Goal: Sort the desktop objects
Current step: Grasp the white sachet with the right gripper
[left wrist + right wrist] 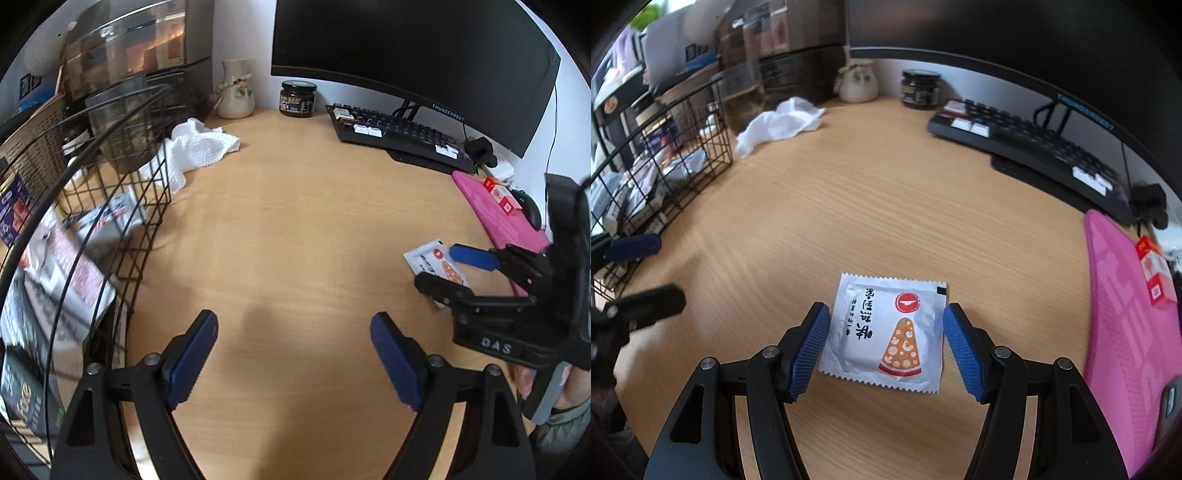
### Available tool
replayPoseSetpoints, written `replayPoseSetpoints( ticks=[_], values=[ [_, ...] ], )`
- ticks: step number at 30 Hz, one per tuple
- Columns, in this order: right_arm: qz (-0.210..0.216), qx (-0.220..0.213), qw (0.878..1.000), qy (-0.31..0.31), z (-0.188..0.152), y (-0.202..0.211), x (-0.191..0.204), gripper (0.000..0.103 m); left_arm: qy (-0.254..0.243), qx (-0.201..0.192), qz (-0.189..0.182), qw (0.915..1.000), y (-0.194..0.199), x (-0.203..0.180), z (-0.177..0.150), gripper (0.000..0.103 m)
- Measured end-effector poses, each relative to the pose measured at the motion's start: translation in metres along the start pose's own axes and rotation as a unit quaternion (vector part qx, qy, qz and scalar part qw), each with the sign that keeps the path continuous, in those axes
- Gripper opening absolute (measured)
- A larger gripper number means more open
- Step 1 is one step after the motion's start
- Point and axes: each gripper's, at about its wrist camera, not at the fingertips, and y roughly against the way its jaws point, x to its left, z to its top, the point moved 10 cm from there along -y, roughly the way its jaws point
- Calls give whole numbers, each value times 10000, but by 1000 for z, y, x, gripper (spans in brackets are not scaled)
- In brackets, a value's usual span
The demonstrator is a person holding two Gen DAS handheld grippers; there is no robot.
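A white sachet (886, 328) with a pizza-slice print lies flat on the wooden desk (886, 206). My right gripper (884, 345) is open, its blue pads either side of the sachet, close to its edges; it also shows in the left wrist view (439, 267) over the sachet (424, 258). My left gripper (293, 363) is open and empty above bare desk, next to a black wire basket (122, 221) holding several packets. The left gripper also shows at the left of the right wrist view (646, 269).
A white cloth (199, 147), a ceramic vase (236, 92) and a dark jar (298, 98) sit at the back. A keyboard (402, 134) lies under a monitor (413, 55). A pink mat (1126, 332) with a red-white box (1156, 277) lies at the right.
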Motion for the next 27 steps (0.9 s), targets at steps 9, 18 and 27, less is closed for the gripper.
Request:
replayPoseSetpoints(
  ticks=[9,18,27],
  values=[
    [11,-2,10000,35,2,1,1,57,98,-2,56,9999,-4,7,3,85],
    [-191,-47,9997,176,2,5,9,30,7,13,54,10000,-5,6,0,85],
    [-190,-84,9997,142,2,8,9,22,18,-39,46,10000,-2,7,1,85]
  ],
)
